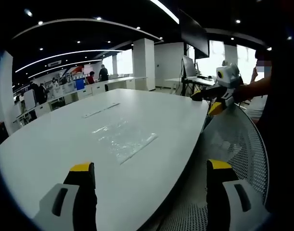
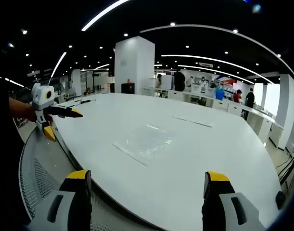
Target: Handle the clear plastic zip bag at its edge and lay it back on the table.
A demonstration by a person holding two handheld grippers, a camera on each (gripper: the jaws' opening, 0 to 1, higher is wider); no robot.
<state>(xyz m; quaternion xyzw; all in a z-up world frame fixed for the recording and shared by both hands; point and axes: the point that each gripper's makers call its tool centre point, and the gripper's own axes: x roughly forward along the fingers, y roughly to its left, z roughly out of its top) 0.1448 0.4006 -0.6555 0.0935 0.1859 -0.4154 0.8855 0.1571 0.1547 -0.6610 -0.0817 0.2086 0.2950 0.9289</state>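
Observation:
The clear plastic zip bag (image 1: 125,139) lies flat on the white table (image 1: 50,144), hard to tell from the surface but for its glints. My left gripper (image 1: 150,166) hovers over the near table edge, open, with the bag ahead of its jaws and apart from them. In the right gripper view the same bag (image 2: 144,142) lies beyond my right gripper (image 2: 147,177), also open and holding nothing. Each gripper appears in the other's view, held by a hand at the table's rim: the right gripper (image 1: 203,104) and the left gripper (image 2: 66,126), both with jaws spread.
A thin clear strip (image 1: 101,109) lies farther along the table (image 2: 192,121). A grey mesh chair back (image 1: 233,139) curves along the table edge (image 2: 38,178). A white pillar (image 2: 134,65), desks with monitors and several people stand in the background.

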